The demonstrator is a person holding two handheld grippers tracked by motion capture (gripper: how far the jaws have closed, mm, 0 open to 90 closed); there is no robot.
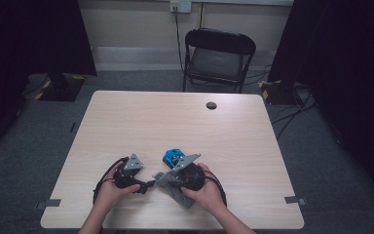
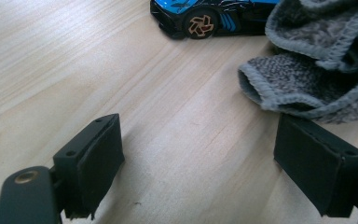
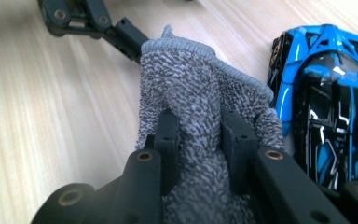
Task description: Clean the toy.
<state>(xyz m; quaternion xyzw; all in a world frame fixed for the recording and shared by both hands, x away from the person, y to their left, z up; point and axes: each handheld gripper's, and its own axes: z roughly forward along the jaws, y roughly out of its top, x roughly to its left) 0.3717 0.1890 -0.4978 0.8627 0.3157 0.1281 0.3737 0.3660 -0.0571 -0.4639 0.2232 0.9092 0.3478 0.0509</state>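
Pinching a bunched grey cloth [image 3: 191,107], the right hand-held gripper [image 3: 200,140] holds it beside the blue toy car [image 3: 328,102], seemingly for wiping; the left hand-held gripper [image 2: 198,158] waits released above the surface [image 2: 74,70].

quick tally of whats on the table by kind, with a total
toy car, blue and black: 1
grey cloth, pinched in the right hand-held gripper: 1
hand-held grippers, the left hand-held gripper standing open over bare table: 2
total: 4
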